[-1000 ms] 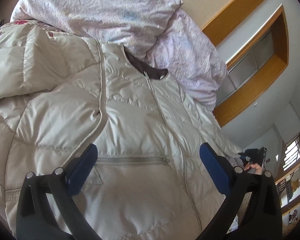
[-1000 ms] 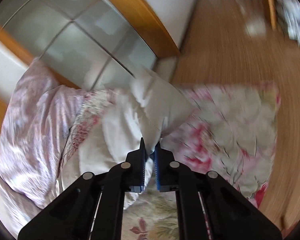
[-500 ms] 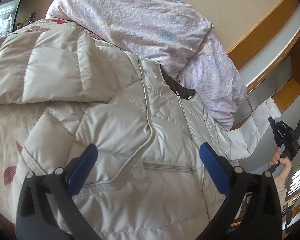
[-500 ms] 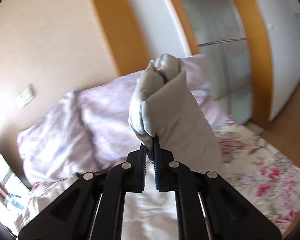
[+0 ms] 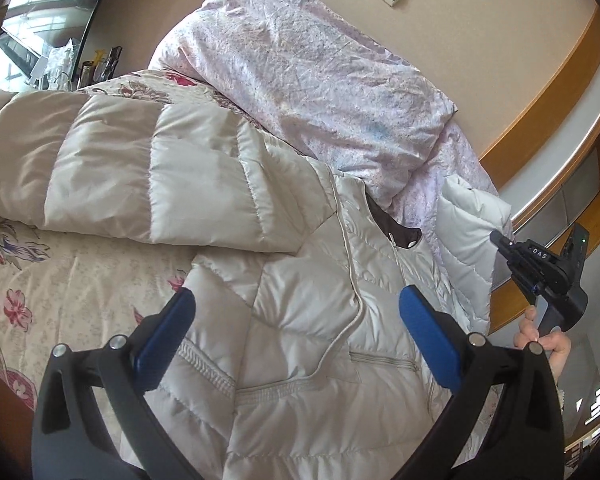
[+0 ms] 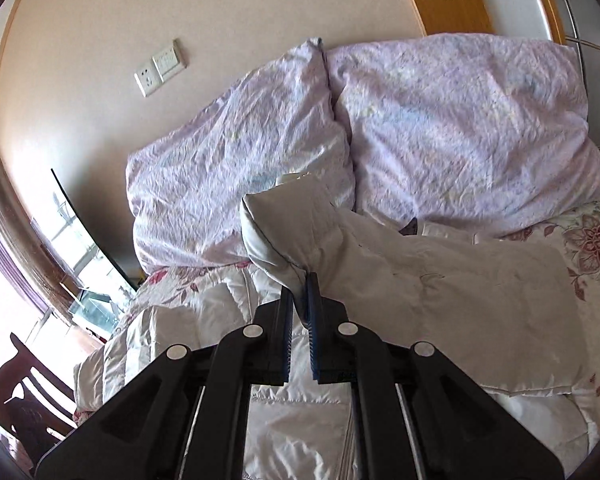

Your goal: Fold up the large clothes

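The cream puffer jacket [image 5: 300, 320] lies front up on the floral bedspread [image 5: 60, 280], its collar toward the two lilac pillows [image 6: 440, 128] at the wall, its zip line running from collar to hem as the long axis. One sleeve [image 5: 120, 172] lies flat, stretched out sideways across the bedspread, with bare bedspread beside the jacket's edge on that side. The left gripper [image 5: 296, 320] hovers over the jacket's lower front, its jaws spread wide and holding nothing. The right gripper [image 6: 300, 300] is pinched tight on the cuff of the other sleeve [image 6: 440, 300], which is lifted above the jacket body. Half a second ago that sleeve hung more upright; it now slants lower, over the jacket's chest.
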